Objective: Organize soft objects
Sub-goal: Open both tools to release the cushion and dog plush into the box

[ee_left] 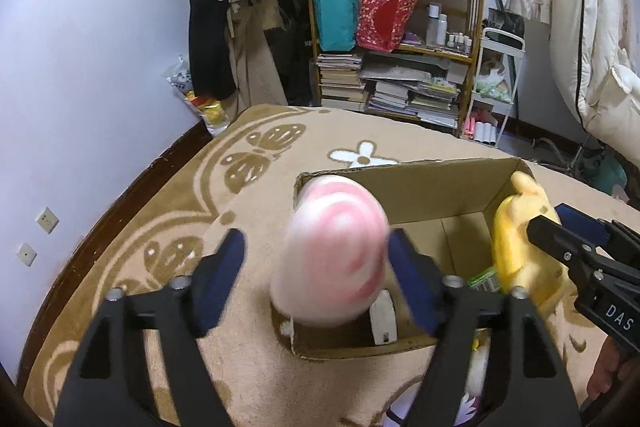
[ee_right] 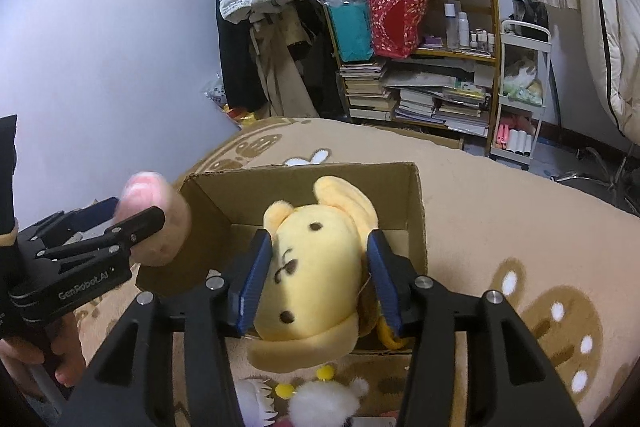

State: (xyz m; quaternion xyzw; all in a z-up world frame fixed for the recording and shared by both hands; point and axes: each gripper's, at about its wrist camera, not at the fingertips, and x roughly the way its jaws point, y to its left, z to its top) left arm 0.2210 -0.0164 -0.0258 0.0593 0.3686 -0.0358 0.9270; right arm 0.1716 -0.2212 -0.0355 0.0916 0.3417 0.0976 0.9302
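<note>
An open cardboard box (ee_left: 436, 183) (ee_right: 416, 211) stands on a beige patterned rug. My left gripper (ee_left: 316, 283) is open; a blurred pink-and-white plush (ee_left: 336, 247) sits between its blue pads, over the box's left edge, touching the right pad only. From the right wrist view that plush (ee_right: 160, 219) is at the left gripper (ee_right: 116, 223). My right gripper (ee_right: 318, 275) is shut on a yellow dog plush (ee_right: 312, 267) and holds it above the box. That yellow plush (ee_left: 516, 239) shows at the box's right side in the left wrist view, with the right gripper (ee_left: 560, 231).
A white item and a green-labelled packet (ee_left: 484, 281) lie in the box. More white and yellow plush toys (ee_right: 320, 395) lie on the rug near me. Beyond the rug stand a cluttered wooden shelf (ee_left: 400, 39), hanging coats (ee_left: 240, 7) and a white cart (ee_right: 520, 87).
</note>
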